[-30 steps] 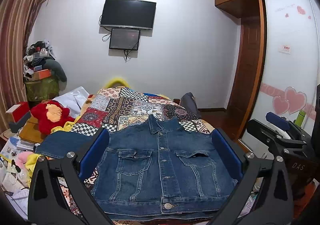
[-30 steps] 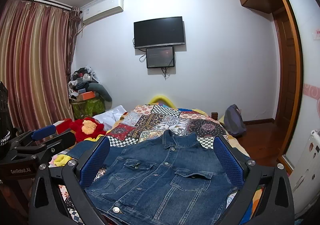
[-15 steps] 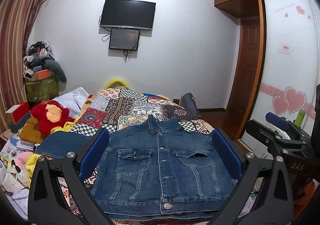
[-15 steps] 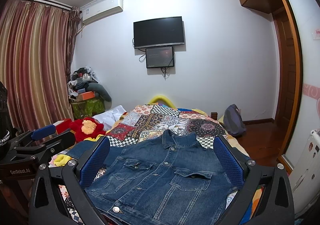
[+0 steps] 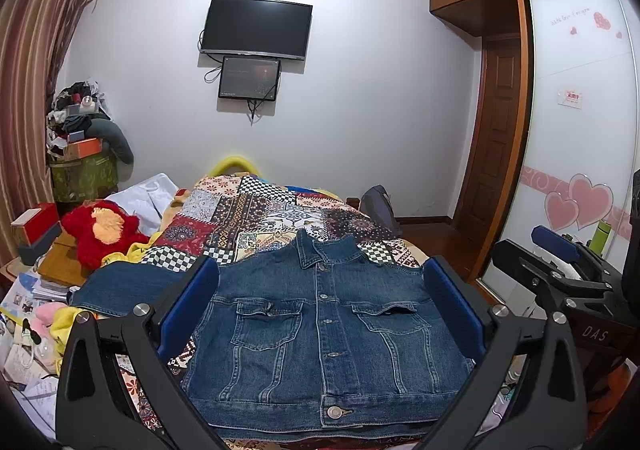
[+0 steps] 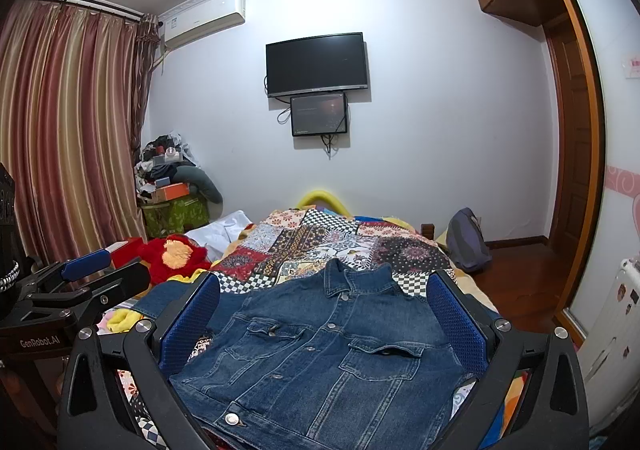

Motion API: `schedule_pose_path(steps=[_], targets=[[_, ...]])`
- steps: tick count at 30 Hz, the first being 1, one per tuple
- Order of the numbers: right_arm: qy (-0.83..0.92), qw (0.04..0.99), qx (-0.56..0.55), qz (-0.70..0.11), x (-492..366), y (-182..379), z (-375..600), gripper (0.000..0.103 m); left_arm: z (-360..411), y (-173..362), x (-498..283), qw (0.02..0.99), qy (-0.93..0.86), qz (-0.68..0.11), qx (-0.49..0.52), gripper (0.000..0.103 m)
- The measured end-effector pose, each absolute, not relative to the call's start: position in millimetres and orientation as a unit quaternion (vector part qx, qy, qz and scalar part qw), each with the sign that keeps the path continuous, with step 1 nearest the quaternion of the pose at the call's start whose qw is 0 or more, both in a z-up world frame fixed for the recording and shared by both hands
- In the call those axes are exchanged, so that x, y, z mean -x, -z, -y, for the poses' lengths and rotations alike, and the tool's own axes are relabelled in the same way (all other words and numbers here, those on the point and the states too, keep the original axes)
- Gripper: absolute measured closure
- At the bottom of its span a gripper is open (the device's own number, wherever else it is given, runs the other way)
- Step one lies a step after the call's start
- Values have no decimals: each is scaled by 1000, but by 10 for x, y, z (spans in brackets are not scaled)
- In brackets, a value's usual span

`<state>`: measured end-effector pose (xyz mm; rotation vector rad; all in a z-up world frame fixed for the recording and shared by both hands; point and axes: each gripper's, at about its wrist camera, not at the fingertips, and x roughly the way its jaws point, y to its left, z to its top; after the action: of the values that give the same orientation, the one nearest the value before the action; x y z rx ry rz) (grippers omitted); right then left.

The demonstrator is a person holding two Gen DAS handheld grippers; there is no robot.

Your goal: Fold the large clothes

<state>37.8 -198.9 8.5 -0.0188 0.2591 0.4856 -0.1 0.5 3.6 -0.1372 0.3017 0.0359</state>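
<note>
Over on the left, a curtain (image 6: 68, 129) and a cluttered pile (image 5: 80, 145), then a red plush (image 5: 102, 226) just beside the quilt (image 5: 272, 217) on the bed. A loose sleeve (image 5: 128, 282) of the jacket (image 5: 320, 326) trails off toward that plush. The jacket lies flat on the quilt, front up, buttoned, collar away from the cameras. Left tongs (image 5: 320, 310) hang wide open above its near hem, gripping nothing, jacket framed between the blue pads (image 5: 188, 306). Right tongs (image 6: 320, 322) are just as wide, empty too, seeing the jacket at a slant. The right view catches the curtain and the left tongs; the left view shows the wardrobe door (image 5: 580, 149) with hearts and the right tongs (image 5: 556, 250) beside it.
</note>
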Motion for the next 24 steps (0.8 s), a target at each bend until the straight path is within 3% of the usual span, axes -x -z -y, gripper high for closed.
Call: schedule_pose_path(steps=[24], targets=[[-240,961,11,-135,-447,-13,1961,0,-21,3,-32,985,-24,-153,71,0]])
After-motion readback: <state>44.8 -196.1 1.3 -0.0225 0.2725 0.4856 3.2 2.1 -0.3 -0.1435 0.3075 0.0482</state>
